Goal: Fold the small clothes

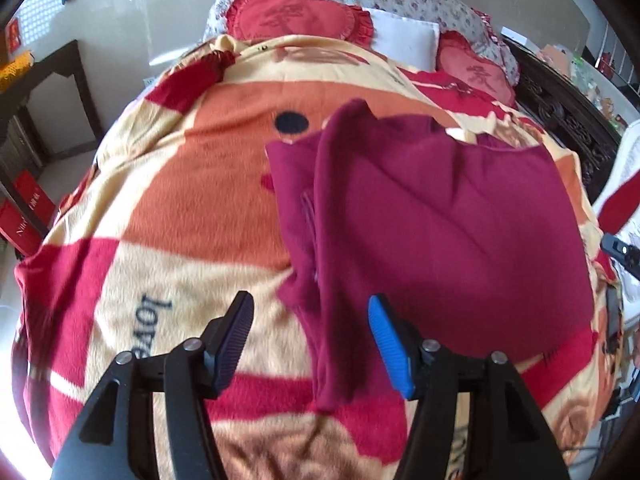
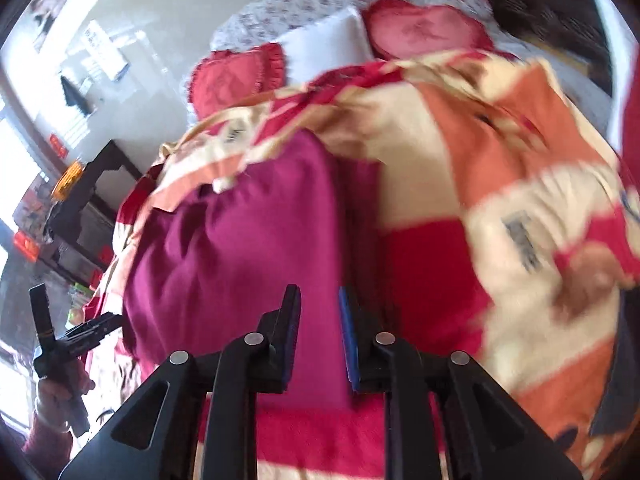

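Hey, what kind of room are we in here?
Most likely a bedroom: a bed under a patterned fleece blanket, heart-shaped red cushions and a white pillow at its head.

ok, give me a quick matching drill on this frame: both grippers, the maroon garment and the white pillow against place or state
1. left gripper
2. right gripper
3. maroon garment
4. white pillow

A. between two red heart cushions
B. jaws open, nothing pinched
C. lying on the patterned blanket
D. closed on a fold of the garment

Pairs: 1-B, 2-D, 3-C, 4-A
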A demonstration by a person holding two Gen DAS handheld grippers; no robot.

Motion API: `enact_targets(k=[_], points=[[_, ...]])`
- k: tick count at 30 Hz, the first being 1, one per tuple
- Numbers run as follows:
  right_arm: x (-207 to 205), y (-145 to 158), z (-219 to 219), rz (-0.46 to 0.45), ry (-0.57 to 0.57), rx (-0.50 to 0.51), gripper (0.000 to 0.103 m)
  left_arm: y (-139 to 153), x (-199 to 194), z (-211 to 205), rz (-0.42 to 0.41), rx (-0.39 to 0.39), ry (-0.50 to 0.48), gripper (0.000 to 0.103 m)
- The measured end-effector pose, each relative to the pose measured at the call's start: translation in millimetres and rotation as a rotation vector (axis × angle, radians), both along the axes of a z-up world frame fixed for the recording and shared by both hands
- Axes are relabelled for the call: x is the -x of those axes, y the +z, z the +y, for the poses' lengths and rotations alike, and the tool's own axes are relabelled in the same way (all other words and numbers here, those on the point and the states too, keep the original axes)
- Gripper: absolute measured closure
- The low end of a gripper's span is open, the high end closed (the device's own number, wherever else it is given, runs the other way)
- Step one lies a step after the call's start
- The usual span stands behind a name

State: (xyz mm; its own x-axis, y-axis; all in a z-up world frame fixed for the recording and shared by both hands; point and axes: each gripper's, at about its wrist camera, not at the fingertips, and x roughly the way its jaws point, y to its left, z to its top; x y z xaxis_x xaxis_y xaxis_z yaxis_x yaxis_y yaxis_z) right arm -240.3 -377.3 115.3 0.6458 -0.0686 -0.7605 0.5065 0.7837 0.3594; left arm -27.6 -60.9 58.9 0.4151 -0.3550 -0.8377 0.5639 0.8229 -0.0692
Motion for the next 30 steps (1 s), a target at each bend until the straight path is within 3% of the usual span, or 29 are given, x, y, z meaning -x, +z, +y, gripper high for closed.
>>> enact_targets(k=[7, 11, 16, 19, 22, 25, 30], points=[[-95.1, -18.7, 3.9, 0.066, 0.066, 0.101, 0.102, -15.6, -16.2, -19.8, -0.035, -0.054, 0.025, 0.037], [-118.7, -36.1, -5.2, 0.116, 0.039, 0.178, 0.102, -24.8, -24.0, -21.7, -0.038, -0.060, 0.037, 0.028], [-136.2, -55.3, -23.6, 0.119, 0.003, 0.163, 0.103, -31.1, -29.4, -22.8, -0.040, -0.064, 0.031, 0.023], [-139.2, -54.9, -31.8, 0.110, -0.024, 0.109, 0.103, -31.5, -30.3, -22.5, -0.033, -0.061, 0.035, 0.023], [-137.5, -40.0, -21.1, 0.118, -0.030, 0.122, 0.103, -30.4, -28.6, -22.7, -0.039, -0.063, 0.035, 0.023], [-139.5, -24.7, 8.9, 0.068, 0.056, 0.115, 0.100, -29.9, -28.3, -22.0, -0.035, -0.058, 0.042, 0.023], [-173.8, -26.4, 76.0, 0.056, 0.274, 0.090, 0.099, -25.5, -23.8, -16.4, -0.018, -0.041, 0.054, 0.024]])
